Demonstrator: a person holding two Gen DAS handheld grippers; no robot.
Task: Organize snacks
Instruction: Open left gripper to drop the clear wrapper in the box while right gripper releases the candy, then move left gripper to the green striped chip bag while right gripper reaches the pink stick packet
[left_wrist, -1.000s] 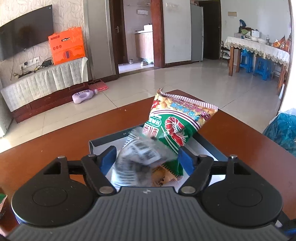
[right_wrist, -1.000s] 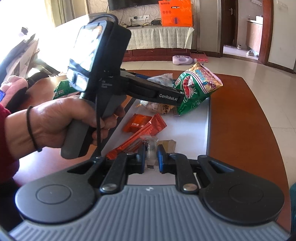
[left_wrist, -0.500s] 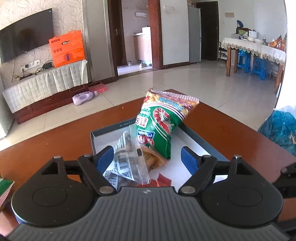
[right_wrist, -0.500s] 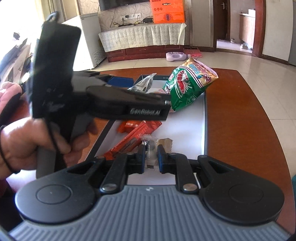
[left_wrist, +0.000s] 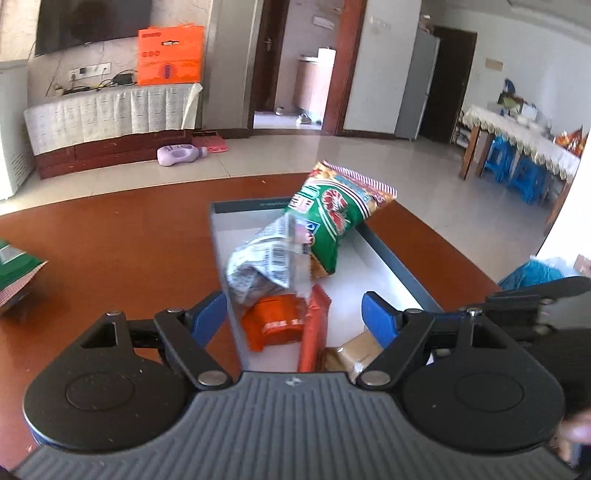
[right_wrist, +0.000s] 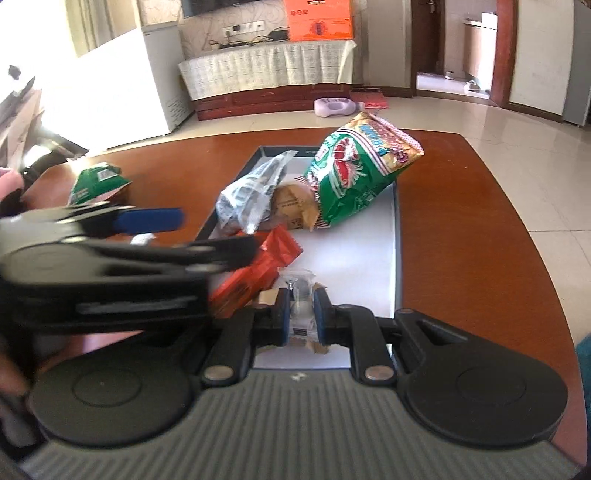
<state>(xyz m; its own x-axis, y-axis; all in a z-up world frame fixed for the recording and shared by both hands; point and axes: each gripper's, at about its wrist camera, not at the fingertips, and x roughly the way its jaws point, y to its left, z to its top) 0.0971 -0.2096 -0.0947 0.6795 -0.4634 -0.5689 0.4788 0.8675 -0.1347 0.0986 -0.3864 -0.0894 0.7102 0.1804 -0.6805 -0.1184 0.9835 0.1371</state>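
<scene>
Several light, crinkly snack packets lie in the white tray (right_wrist: 373, 258) on the counter (right_wrist: 461, 221); such film likely slips, so a sealed edge is the best hold. Right gripper (right_wrist: 298, 317), tilted downward, has its jaws pinched on a small clear packet (right_wrist: 300, 291) over the tray's near end. Left gripper (left_wrist: 295, 317) hangs wide and empty above the orange packet (left_wrist: 277, 321).

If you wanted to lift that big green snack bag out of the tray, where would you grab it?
Probably the green snack bag by its flat crimped top seam, which juts past the tray rim's far corner. Come from above and the right: that end sticks up clear, while its lower end lies against other packets.
</scene>
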